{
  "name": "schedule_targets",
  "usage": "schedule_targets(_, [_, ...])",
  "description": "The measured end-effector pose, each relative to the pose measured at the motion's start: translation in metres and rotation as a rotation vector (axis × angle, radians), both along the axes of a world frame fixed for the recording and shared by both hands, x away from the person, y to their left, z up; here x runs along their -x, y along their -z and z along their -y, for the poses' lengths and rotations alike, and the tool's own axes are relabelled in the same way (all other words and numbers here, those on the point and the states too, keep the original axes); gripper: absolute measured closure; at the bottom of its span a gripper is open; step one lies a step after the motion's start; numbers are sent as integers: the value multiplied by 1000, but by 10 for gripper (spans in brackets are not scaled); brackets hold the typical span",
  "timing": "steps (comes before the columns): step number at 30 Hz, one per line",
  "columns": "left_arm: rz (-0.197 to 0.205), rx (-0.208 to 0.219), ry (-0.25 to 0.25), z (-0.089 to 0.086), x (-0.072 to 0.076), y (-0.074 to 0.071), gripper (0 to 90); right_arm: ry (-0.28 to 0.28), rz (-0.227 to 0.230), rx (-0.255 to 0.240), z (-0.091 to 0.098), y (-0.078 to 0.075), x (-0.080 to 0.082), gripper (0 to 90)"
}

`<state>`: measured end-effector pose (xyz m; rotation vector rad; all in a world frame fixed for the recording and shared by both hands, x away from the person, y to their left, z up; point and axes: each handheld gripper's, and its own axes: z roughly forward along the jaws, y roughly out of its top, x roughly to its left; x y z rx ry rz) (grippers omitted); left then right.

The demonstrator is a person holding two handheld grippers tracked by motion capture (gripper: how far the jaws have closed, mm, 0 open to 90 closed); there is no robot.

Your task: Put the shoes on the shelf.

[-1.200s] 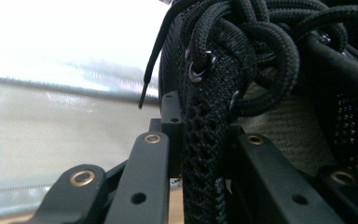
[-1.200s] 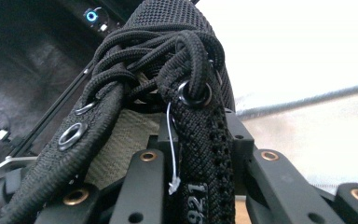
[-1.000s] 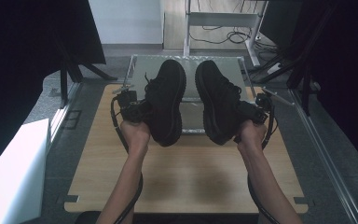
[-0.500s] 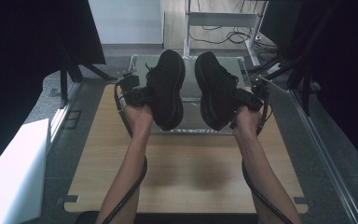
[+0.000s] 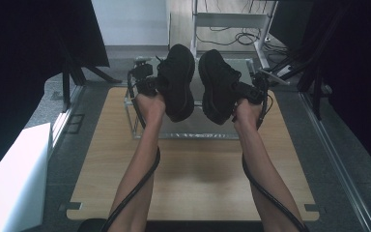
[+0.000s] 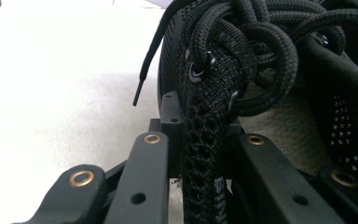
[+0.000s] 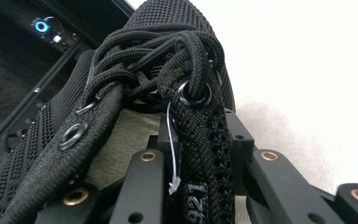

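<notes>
Above the desk [image 5: 193, 179], your left claw [image 5: 147, 84] pinches only the thin mesh collar of the left shoe [image 5: 178, 79]; this edge can slip out and the shoe drops. Your right claw [image 5: 253, 92] grips the right shoe [image 5: 218, 84] the same way, and the hanging laces [image 6: 147, 65] may catch on the metal rack [image 5: 135, 121] below.

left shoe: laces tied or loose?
Tied, as far as shows. In the left gripper view the left shoe's laces bunch in a knot at the top eyelets; one free end hangs out.
</notes>
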<state>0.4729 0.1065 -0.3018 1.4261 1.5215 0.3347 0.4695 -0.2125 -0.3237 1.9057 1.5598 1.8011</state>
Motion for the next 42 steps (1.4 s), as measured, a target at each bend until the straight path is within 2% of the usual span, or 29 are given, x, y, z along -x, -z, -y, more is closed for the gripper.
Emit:
schedule_targets(5, [-27,-66,-23,6,-13,-4,788,20,2,65,-5,-2,-10,739])
schedule_targets(8, [-52,-76,-34,8,-20,-5,785,30,5,79,-6,-3,-16,738])
schedule_targets(13, [-70,-134,-24,18,-26,-9,769,26,-11,138,-12,-7,-23,728])
schedule_targets(17, [-89,-179,-22,26,-27,-11,735,43,-5,167,-18,-11,-24,714])
schedule_targets(23, [-85,-188,-17,32,-29,-10,684,51,-13,209,-25,-12,-26,661])
schedule_targets(29, [-73,-204,-28,34,-26,-9,642,51,-17,217,-29,-12,-29,616])
schedule_targets(37, [-80,-203,-21,31,-28,-7,587,-8,-9,285,-41,-14,-34,536])
schedule_targets(39, [-78,-188,-20,29,-28,-7,583,-11,-1,314,-43,-15,-34,536])
schedule_targets(42, [-77,-180,-14,29,-29,-6,580,-20,-10,305,-43,-14,-35,521])
